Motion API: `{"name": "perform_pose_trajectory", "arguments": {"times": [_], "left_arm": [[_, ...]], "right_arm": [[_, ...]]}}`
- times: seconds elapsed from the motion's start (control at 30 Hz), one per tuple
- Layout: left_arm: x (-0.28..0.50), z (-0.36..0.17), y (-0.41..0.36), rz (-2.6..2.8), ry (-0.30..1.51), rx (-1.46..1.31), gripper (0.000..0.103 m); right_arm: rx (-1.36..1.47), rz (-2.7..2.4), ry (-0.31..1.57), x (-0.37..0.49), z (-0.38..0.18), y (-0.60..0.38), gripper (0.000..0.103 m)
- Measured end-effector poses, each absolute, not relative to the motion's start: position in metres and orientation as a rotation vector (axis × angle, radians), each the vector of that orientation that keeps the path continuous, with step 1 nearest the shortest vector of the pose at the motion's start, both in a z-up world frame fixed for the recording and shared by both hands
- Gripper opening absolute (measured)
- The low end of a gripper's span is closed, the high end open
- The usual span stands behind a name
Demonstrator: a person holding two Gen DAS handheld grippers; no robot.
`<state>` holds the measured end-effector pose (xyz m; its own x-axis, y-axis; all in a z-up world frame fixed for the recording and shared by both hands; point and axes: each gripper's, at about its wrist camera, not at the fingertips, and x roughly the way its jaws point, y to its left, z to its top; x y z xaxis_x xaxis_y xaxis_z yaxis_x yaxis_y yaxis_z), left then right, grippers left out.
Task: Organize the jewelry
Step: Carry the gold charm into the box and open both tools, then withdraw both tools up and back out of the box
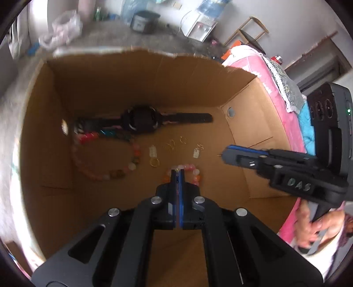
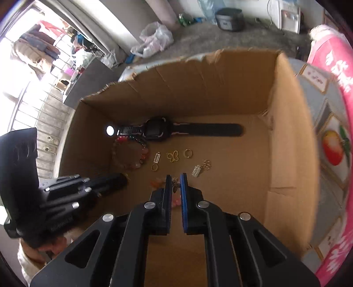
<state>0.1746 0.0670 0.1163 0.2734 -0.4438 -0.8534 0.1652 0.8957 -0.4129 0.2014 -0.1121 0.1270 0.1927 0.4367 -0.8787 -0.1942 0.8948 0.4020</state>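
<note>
An open cardboard box (image 2: 198, 88) with torn upper edges is seen from above in both wrist views, and its brown floor serves as the working surface. Along the far wall of the box a black watch (image 2: 154, 129) is laid flat with its strap stretched out. Just in front of it, at the left, a large beaded bracelet (image 1: 103, 159) in pink, red and brown is spread in a ring. To the right of that ring several small gold pieces (image 2: 174, 156) are scattered apart from each other: a butterfly outline, 2 rings, a small ladder-shaped charm and a silver charm with loose links. A smaller bracelet of pink and orange beads (image 1: 194, 174) lies nearest the cameras. The left gripper (image 1: 178, 173) is pressed fully shut, with a thin yellowish strand visible at its tips; whether it is gripped cannot be told. The right gripper (image 2: 175, 184) is nearly closed, and a small dark butterfly charm (image 2: 175, 183) is pinched between its pads above the box floor. Outside the box, a grey carpeted floor (image 2: 198, 44) is seen, with a plastic bag (image 2: 154, 37), a dark rice cooker (image 2: 229, 18) and a white appliance beyond. A pink quilt (image 1: 253, 64) lies to the right, and a bright window with hanging clothes to the left.
</note>
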Motion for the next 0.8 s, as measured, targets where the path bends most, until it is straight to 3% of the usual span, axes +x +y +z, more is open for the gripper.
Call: {"name": "perform_pose_trajectory", "arguments": {"times": [0.27,0.33,0.5,0.8], "left_arm": [[0.16,0.122,0.064,-0.436,1.175,-0.222,0.009],[0.149,0.129,0.06,-0.442,1.162,-0.136,0.015],[0.115,0.125,0.049,-0.362,1.144,0.131,0.015],[0.1,0.123,0.042,-0.332,1.16,0.17,0.012]], "right_arm": [[0.11,0.407,1.272,0.199,0.116,-0.1,0.01],[0.061,0.403,1.251,0.193,0.122,-0.099,0.02],[-0.186,0.3,1.217,0.172,0.136,-0.097,0.025],[-0.506,0.175,1.225,0.132,0.119,-0.09,0.025]]}}
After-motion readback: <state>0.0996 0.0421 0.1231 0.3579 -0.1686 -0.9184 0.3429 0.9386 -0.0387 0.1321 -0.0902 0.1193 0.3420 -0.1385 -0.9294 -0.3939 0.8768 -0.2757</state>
